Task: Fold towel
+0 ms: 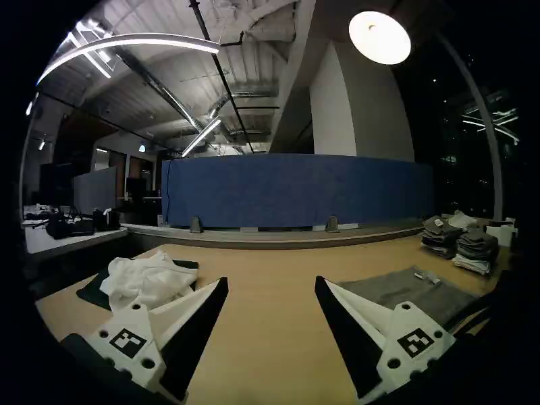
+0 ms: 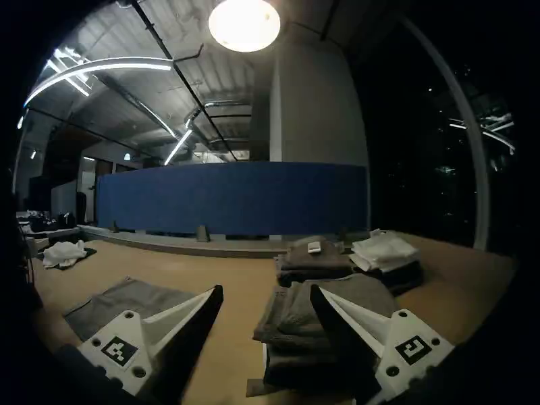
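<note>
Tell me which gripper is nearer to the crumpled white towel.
Left. The crumpled white towel lies just ahead of the left gripper, beside one finger. From the right gripper it sits far off across the table.

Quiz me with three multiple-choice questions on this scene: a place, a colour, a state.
1. Where does the crumpled white towel lie? A) on a dark cloth B) on the floor C) on a chair
2. What colour is the partition behind the table? A) red B) blue C) yellow
3. How does the left gripper stand? A) shut on a towel B) shut, empty C) open, empty

Answers: A, dark cloth shows under it; B, the panel is plainly blue; C, bare table shows between the spread fingers.
</note>
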The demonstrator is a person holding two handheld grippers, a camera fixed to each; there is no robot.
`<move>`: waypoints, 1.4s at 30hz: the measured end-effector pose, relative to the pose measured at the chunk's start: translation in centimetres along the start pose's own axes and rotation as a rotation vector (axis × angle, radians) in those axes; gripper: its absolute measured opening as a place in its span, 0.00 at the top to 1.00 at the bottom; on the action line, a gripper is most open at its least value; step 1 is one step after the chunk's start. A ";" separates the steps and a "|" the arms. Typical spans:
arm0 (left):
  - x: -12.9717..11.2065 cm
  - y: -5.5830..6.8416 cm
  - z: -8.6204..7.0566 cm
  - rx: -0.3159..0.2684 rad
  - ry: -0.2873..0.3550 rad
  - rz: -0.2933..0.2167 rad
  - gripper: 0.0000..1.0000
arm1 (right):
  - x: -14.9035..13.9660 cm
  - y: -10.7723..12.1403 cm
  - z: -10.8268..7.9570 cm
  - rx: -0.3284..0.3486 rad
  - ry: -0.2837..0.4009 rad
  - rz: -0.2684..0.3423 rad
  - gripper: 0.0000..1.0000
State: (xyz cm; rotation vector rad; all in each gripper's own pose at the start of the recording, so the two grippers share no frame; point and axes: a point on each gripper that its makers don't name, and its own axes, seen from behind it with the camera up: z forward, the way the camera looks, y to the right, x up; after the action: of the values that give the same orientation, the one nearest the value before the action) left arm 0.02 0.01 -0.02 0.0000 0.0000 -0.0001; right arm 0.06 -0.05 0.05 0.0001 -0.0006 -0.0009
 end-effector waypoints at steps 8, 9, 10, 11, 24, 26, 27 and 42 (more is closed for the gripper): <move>0.0 0.1 -0.1 0.000 0.000 0.000 0.05 | -0.1 0.0 0.0 0.000 0.000 0.001 0.00; 0.0 0.1 -0.1 0.000 0.000 0.000 0.04 | -0.1 0.0 0.0 0.000 0.000 0.001 0.00; 0.0 0.1 -0.1 0.000 0.000 0.000 0.04 | 0.0 0.0 0.0 0.000 0.000 0.001 0.00; 0.0 0.1 -0.1 0.000 0.000 0.000 0.04 | 0.0 0.0 0.0 0.000 0.000 0.001 0.00; 0.0 0.0 0.1 0.001 0.000 -0.001 0.05 | 0.0 -0.1 0.0 0.001 0.001 0.000 0.00; 0.0 0.0 0.1 0.003 0.001 -0.001 0.05 | 0.1 0.0 0.0 -0.004 0.002 0.000 0.00; 0.0 -0.1 0.1 0.005 0.001 -0.002 0.05 | 0.1 0.1 -0.1 -0.008 0.001 0.000 0.00; 6.0 0.4 -0.2 0.007 0.030 -0.015 0.05 | 5.9 0.2 -0.9 -0.028 0.010 0.008 0.00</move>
State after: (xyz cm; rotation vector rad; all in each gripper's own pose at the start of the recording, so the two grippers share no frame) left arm 5.98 0.36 -0.17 0.0071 0.0295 -0.0149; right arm 6.00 0.12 -0.88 -0.0274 0.0091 0.0073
